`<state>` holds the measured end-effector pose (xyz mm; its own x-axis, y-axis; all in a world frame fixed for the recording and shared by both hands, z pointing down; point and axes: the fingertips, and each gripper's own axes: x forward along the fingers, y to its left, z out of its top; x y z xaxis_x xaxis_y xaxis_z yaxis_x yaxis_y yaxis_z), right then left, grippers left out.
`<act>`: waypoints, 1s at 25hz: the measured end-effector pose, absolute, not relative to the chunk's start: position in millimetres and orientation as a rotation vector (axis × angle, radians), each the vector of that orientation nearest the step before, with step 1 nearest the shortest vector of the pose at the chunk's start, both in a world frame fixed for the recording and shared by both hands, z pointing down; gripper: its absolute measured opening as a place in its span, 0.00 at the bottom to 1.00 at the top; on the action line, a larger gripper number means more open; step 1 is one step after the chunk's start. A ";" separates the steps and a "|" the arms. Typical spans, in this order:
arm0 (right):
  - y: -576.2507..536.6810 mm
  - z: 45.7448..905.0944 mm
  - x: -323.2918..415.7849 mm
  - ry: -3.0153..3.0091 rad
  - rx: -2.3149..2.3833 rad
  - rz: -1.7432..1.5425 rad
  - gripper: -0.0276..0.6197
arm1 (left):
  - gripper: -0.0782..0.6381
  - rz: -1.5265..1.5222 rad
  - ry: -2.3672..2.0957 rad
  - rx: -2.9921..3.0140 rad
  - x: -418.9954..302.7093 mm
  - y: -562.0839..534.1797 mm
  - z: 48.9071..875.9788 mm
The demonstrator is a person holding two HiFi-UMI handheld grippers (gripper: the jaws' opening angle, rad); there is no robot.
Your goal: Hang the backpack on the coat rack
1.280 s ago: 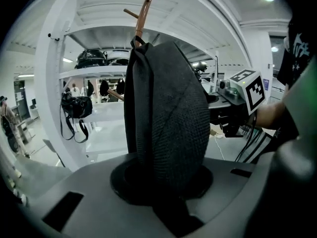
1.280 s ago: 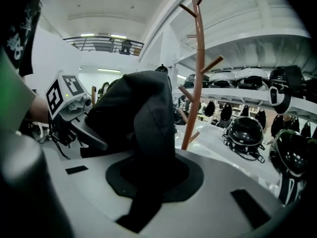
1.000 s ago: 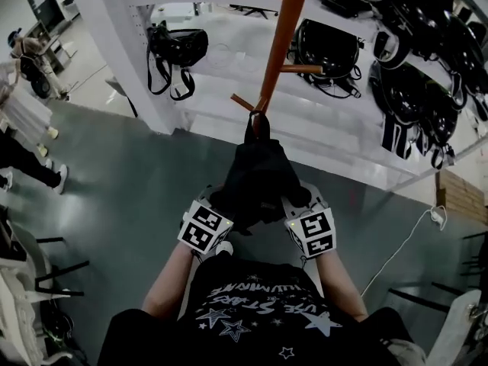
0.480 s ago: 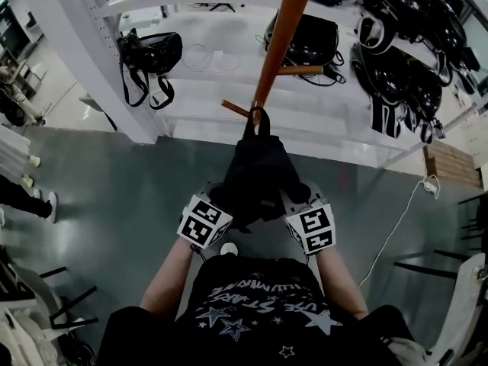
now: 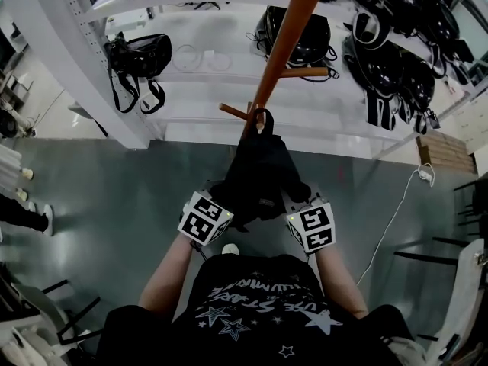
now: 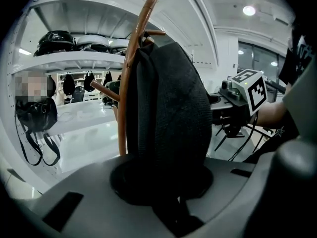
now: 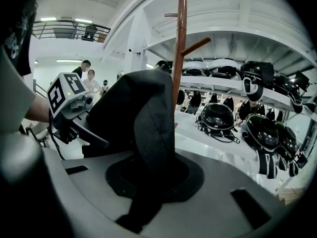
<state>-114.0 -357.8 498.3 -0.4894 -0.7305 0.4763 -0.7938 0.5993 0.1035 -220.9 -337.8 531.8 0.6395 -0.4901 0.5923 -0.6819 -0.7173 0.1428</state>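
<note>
A black backpack hangs between my two grippers in front of the brown wooden coat rack. Its top loop lies against the pole beside a short peg; I cannot tell whether it is hooked over it. My left gripper is shut on the pack's left side, and my right gripper is shut on its right side. In the left gripper view the backpack fills the jaws with the coat rack just behind. The right gripper view shows the backpack bunched in the jaws, the coat rack beyond.
White shelving behind the rack holds a black bag and several black helmets. A white cable lies on the grey floor at right. A person's legs show at the left edge, and two people stand far off.
Both grippers have carried the backpack a little forward and lower toward the rack. The top loop now lies closer against the pole at the short peg.
</note>
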 end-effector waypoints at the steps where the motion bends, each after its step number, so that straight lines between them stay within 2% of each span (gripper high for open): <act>1: -359.6 499.1 -114.2 -2.348 1.214 0.180 0.14 | 0.24 0.757 -0.928 2.509 -221.3 -339.9 532.4; 25: -406.7 548.4 -124.4 -2.269 1.224 0.280 0.14 | 0.24 0.823 -0.864 2.444 -234.1 -389.2 580.2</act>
